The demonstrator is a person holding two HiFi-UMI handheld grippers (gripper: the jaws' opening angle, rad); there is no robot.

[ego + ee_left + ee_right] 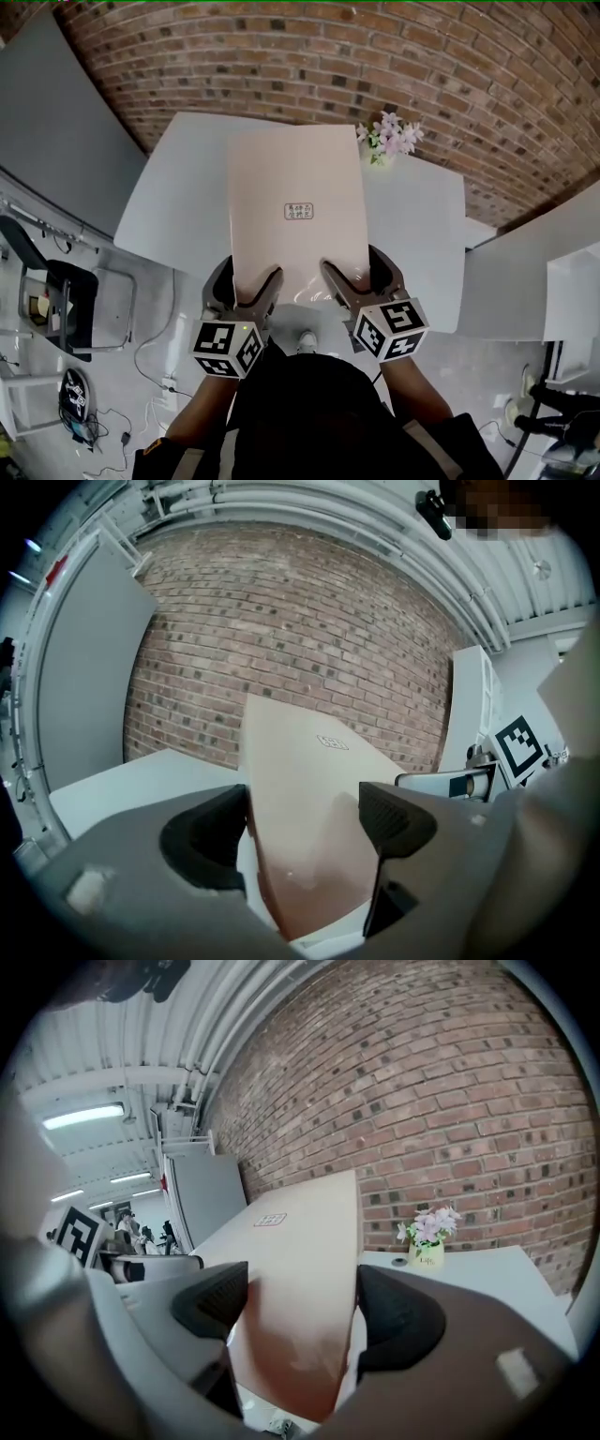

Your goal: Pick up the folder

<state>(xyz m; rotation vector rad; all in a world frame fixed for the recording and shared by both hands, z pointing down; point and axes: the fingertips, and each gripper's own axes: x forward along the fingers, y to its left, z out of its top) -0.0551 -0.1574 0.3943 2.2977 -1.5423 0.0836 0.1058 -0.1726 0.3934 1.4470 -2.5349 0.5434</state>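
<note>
A pale beige folder (295,211) with a small printed label is held tilted up above the white table (183,197). Its near edge sits in both grippers. My left gripper (246,286) grips the near left corner, and my right gripper (356,281) grips the near right corner. In the left gripper view the folder (309,789) fills the gap between the dark fingers of the left gripper (305,822) and rises toward the brick wall. The right gripper view shows the same folder (300,1260) running up from between the fingers of the right gripper (302,1307).
A small pot of pink flowers (389,139) stands at the table's far right by the brick wall (309,56). A grey partition (52,122) and a chair (70,300) are to the left. Cables lie on the floor (141,375) at lower left.
</note>
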